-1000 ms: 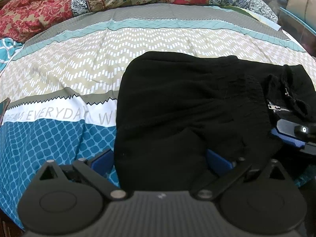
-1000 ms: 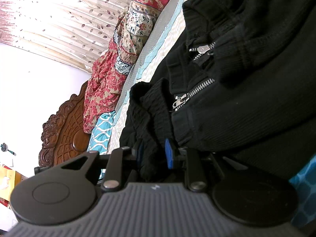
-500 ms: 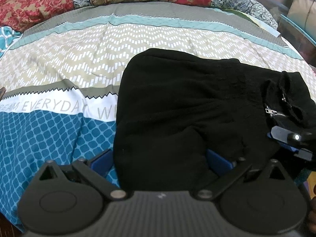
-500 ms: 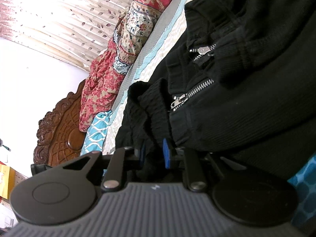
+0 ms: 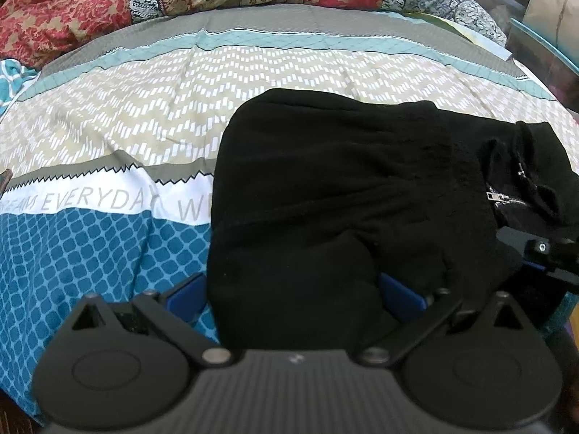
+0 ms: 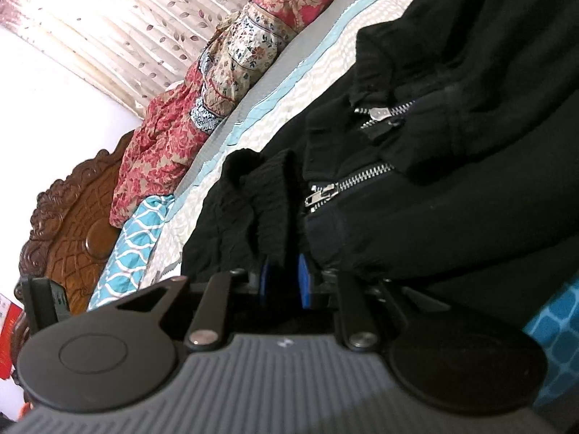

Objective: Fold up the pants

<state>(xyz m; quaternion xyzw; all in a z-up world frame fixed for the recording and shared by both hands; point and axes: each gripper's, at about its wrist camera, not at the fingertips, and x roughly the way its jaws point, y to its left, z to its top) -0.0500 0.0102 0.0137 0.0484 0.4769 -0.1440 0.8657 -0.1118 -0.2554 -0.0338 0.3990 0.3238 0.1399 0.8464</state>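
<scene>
The right gripper (image 6: 281, 282) pinches a ribbed cuff of the black pants (image 5: 343, 195) at lower centre; the left gripper (image 5: 293, 293), jaws wide, straddles a thick fold; pants lie bunched mid-frame on the bedspread (image 5: 108, 238); folding looks partly done.

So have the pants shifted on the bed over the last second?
No. In the left wrist view the left edge of the pants sits right against the "W" lettering on the bedsheet, same as before.
</scene>
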